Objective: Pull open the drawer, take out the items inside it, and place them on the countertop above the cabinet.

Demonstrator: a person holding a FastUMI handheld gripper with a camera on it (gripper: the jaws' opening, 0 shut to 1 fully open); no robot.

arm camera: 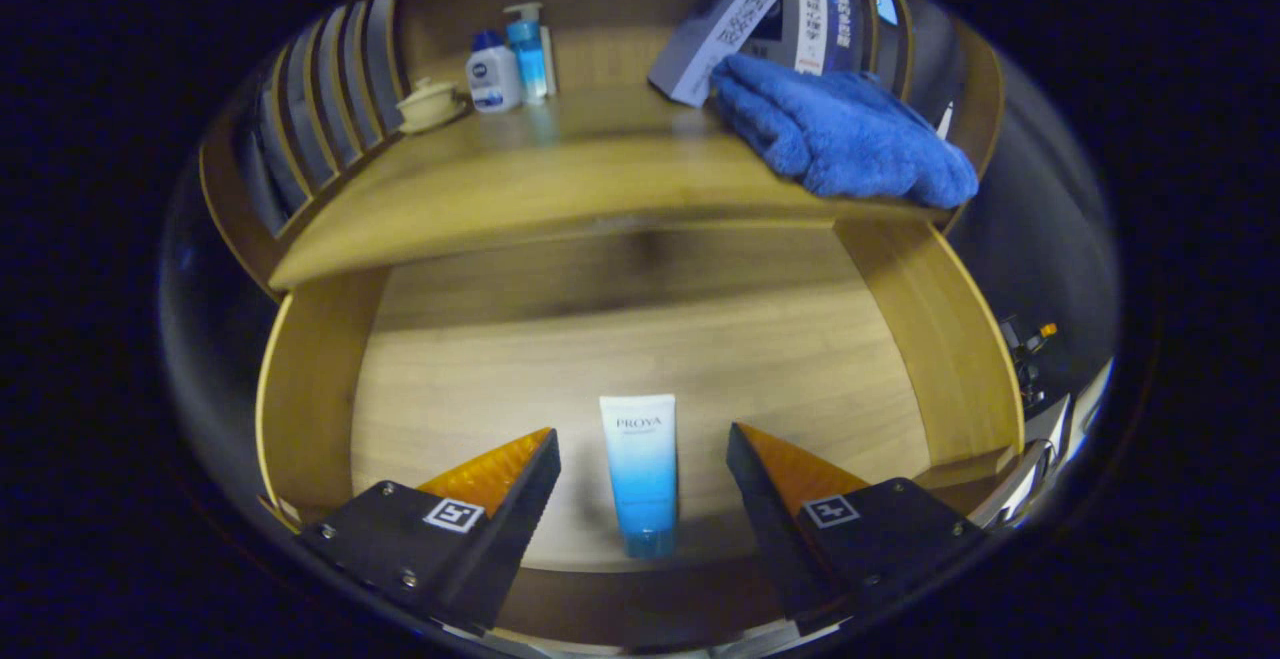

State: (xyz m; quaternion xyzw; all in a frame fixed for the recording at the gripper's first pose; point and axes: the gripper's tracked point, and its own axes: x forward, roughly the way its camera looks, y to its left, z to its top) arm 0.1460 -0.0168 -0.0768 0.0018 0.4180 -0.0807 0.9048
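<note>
Between the spread fingers of the hand-held gripper [643, 459], a tube [640, 474] lies flat in the drawer [300, 389]; closing too high could slip off it.

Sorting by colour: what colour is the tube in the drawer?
The tube fades from white to blue, seen in the gripper view.

The light is dim and warm, like a room at night. The wood of the open drawer [640, 359] is brightest in the middle and gets darker near its back, where the bench [560, 189] above drops a wide shadow. The bench top has a soft shine near the bottles [510, 59]. Straight edges bend into curves near the sides. The blue towel [840, 134] looks a bit soft and fuzzy. The tube [640, 474] looks sharp, lying in the wide gap between the parted jaws.
</note>
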